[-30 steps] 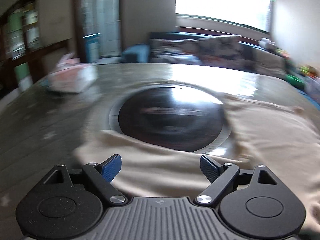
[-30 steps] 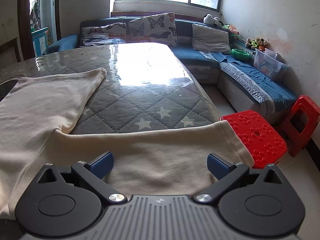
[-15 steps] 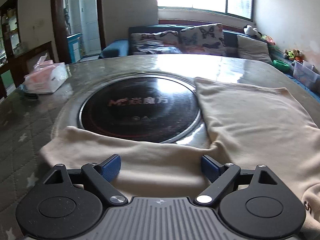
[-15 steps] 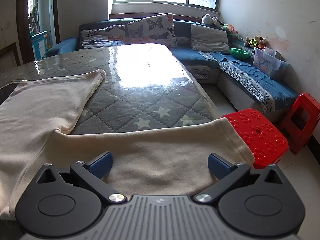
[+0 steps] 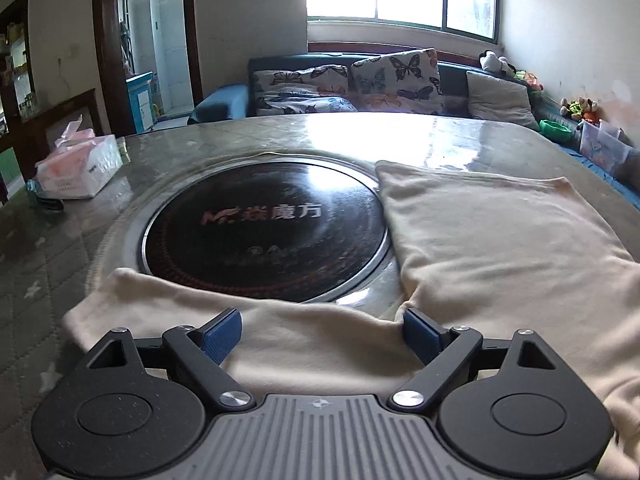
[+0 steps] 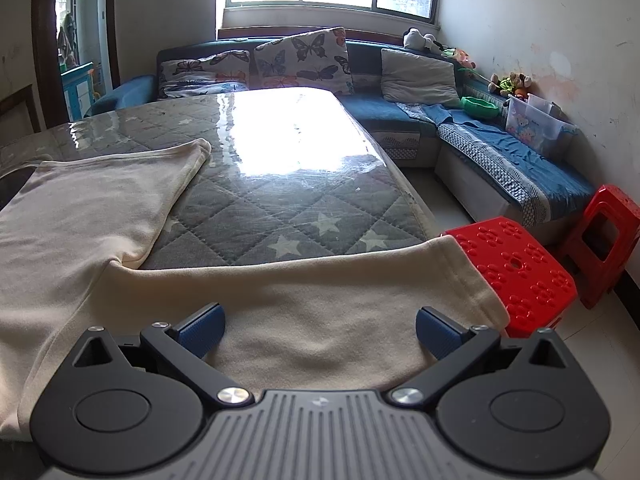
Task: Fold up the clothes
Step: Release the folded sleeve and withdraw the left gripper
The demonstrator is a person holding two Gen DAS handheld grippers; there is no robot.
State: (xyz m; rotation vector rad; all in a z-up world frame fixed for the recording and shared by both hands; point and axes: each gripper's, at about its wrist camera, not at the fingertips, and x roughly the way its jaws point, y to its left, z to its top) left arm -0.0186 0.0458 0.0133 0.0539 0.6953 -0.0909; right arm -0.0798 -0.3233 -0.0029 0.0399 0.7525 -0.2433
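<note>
Your cream sweatshirt (image 5: 500, 232) lies spread flat on the quilted table (image 6: 280, 208), body running away from you and a sleeve stretched out to either side along the near edge, which looks like a layout meant to give each hand its own sleeve to fold in. Your left gripper (image 5: 322, 330) has its blue pads wide apart, holding nothing, poised low over the left sleeve (image 5: 160, 304) close to the armpit. Your right gripper (image 6: 320, 326) is spread the same way, empty, over the right sleeve (image 6: 320, 292); whether either pad touches cloth cannot be told. Judged from this, no fold is made yet and both sleeves need grasping first. Left view only: a round black cooktop (image 5: 264, 232) set into the table, with the left sleeve draped over its near rim and the body's side edge overlapping its right side, plus a tissue box (image 5: 80, 168) well off to the left. Right view only: the right cuff (image 6: 476, 280) hanging past the table edge above a red stool (image 6: 516, 268), so expect that end to drag as you lift.
</note>
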